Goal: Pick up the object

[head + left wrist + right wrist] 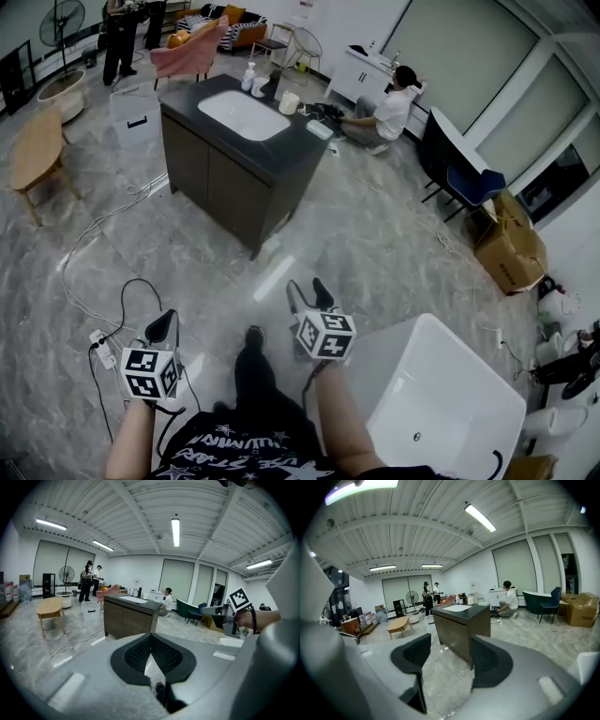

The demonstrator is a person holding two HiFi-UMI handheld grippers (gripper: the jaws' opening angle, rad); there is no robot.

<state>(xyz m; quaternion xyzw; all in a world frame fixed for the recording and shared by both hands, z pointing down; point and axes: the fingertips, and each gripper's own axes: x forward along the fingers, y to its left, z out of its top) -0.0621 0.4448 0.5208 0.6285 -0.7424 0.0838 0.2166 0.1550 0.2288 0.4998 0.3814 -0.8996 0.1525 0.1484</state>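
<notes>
A dark vanity cabinet point(239, 183) with a white sink basin point(244, 114) stands ahead on the marble floor. On its top are a white bottle point(248, 75), a white cup point(290, 102) and a few small items. Which of them is the task's object I cannot tell. Both grippers hang low in front of the person, well short of the cabinet. My left gripper point(164, 323) point(151, 637) is shut, pads meeting, with nothing held. My right gripper point(307, 291) point(450, 644) is open and empty, and the cabinet point(461, 630) shows through its gap.
A white bathtub point(450, 394) sits close at the right. Cables point(103, 234) and a power strip point(101, 347) lie on the floor at the left. Beyond are a wooden table point(37, 150), a white bin point(136, 114), a seated person point(384, 114) and cardboard boxes point(511, 244).
</notes>
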